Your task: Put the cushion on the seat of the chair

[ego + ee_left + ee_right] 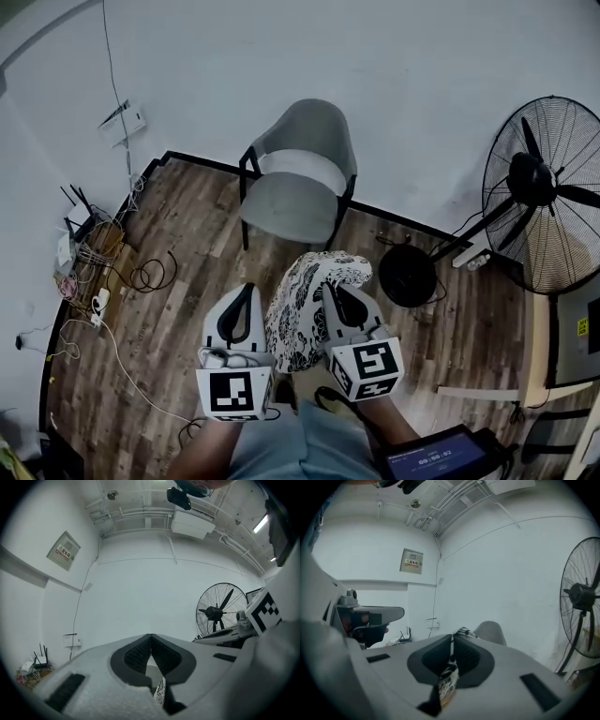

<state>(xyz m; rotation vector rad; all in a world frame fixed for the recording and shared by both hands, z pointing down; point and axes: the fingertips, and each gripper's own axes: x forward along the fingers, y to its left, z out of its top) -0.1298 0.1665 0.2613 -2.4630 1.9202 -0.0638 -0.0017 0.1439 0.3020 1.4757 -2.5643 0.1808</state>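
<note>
A black-and-white patterned cushion hangs in the air between my two grippers, in front of a grey chair that stands against the white wall. The left gripper is shut on the cushion's left edge; a strip of patterned fabric shows pinched low between its jaws. The right gripper is shut on the right edge, with cushion fabric caught between its pads. The chair's back peeks just beyond the right jaws. The chair's seat is bare.
A large floor fan stands at the right, its round black base on the wooden floor near the chair. Cables and a router clutter the left corner. A tablet sits at the lower right.
</note>
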